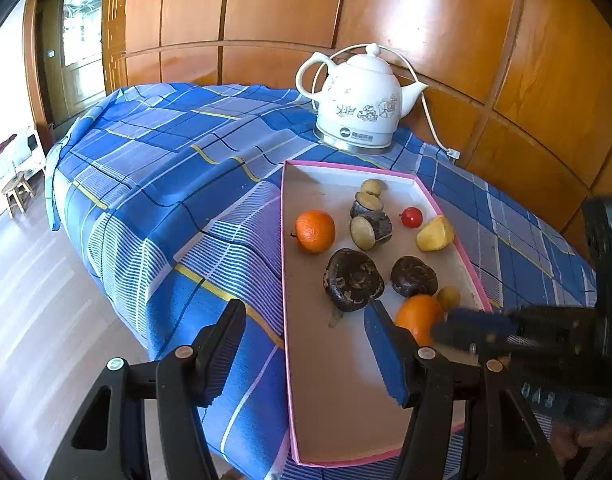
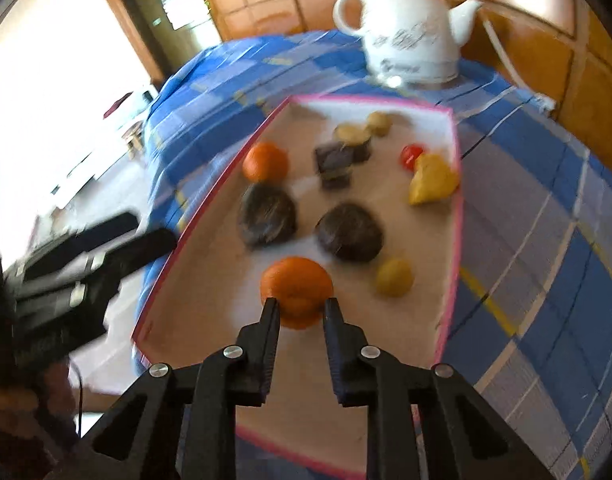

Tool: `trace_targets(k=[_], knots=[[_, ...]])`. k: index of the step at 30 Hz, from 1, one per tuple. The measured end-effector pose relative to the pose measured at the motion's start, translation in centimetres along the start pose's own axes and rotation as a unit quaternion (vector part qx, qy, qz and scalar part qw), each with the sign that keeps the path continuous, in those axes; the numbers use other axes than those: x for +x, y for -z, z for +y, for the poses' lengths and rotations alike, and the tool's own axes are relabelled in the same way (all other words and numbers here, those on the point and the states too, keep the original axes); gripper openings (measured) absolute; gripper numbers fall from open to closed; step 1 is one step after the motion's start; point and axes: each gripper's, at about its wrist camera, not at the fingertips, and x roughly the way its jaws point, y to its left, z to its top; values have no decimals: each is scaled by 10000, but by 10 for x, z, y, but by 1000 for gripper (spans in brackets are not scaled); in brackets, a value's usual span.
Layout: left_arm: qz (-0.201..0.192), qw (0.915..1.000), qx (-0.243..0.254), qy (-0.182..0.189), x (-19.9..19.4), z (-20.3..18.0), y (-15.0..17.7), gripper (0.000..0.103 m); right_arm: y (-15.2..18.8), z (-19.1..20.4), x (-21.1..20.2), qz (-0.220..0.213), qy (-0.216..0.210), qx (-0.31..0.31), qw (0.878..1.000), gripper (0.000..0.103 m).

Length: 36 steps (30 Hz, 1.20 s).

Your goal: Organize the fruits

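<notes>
A pink-rimmed white tray (image 1: pixel 284 240) lies on the blue plaid cloth and holds the fruit. My right gripper (image 2: pixel 300 308) is shut on an orange (image 2: pixel 296 288) at the tray's near end, its pads pressing both sides. In the left wrist view that same orange (image 1: pixel 418 316) shows behind the right gripper (image 1: pixel 466 330). My left gripper (image 1: pixel 306 312) stands open over the tray's left rim, nothing between its fingers. Further in lie a second orange (image 1: pixel 315 231), two dark brown fruits (image 1: pixel 353 280), cut dark-skinned pieces (image 1: pixel 371 228), a small red fruit (image 1: pixel 411 217) and a yellow piece (image 1: pixel 435 234).
A white electric kettle (image 1: pixel 360 104) with a cord (image 1: pixel 428 116) stands behind the tray near the wooden wall (image 1: pixel 446 20). The cloth-covered table (image 1: pixel 166 168) drops off to the floor on the left. A small yellow-green fruit (image 2: pixel 394 278) sits right of the held orange.
</notes>
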Motion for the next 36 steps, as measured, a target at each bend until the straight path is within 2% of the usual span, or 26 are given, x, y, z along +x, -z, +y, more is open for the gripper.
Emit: trace_targets(k=[4, 8, 12, 18, 23, 29, 36], knots=[[-32, 10000, 36, -5, -2, -2, 0, 62, 2, -4, -8, -61, -153, 182, 9997, 22], [-85, 9999, 38, -50, -5, -5, 1, 65, 10, -1, -23, -281, -68, 262, 9992, 27], [-181, 9998, 33, -104, -12, -8, 4, 69, 14, 2, -38, -548, 217, 291, 9978, 32], [-485, 9985, 101, -224, -29, -17, 11, 85, 25, 3, -63, -975, 937, 478, 9897, 36], [-722, 9970, 160, -238, -42, -23, 16, 99, 37, 2, -71, -1124, 1349, 623, 9825, 39], [-891, 9956, 200, -221, -52, -27, 18, 103, 47, 3, -77, -1198, 1590, 662, 9778, 39], [-876, 9957, 191, -218, -53, -28, 21, 103, 47, 8, -86, -1404, 1716, 598, 9733, 39]])
